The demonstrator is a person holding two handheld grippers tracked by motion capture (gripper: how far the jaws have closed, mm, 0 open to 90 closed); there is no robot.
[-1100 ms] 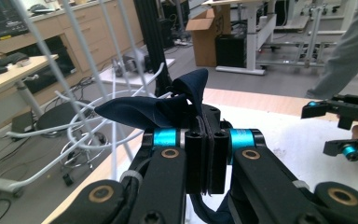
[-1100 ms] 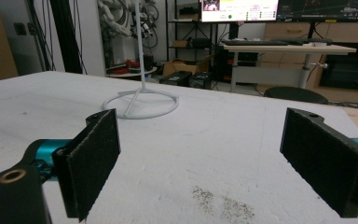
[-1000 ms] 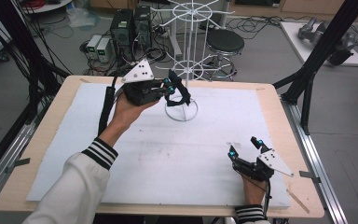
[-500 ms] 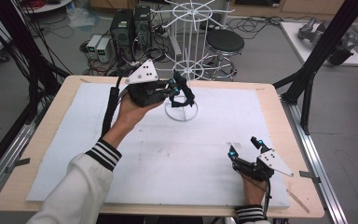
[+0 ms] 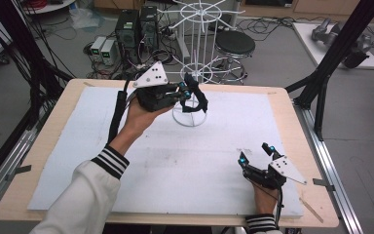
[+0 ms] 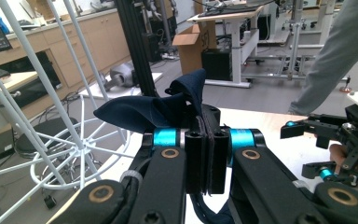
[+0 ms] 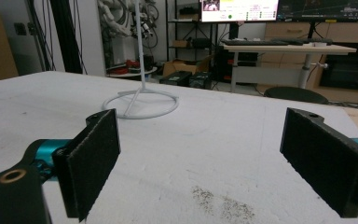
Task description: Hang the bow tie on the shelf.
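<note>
A dark cloth (image 6: 151, 109) is pinched between the pressed-together fingers of the left gripper (image 5: 187, 92), held up at the far side of the surface (image 5: 297, 146), just beside the white wire rack (image 5: 197, 73). The cloth seems bound for the rack; it hangs on no wire yet, so hanging is left. The right gripper (image 5: 258, 158) rests near right, fingers spread, empty.

Lighting: even, bright indoor light from overhead; faint soft shadows on the white foam-covered table top (image 5: 185, 161). Image quality: all views soft, low resolution. Gripper views: wide-angle bending at edges; near black jaws slightly blurred. No strong glare.
</note>
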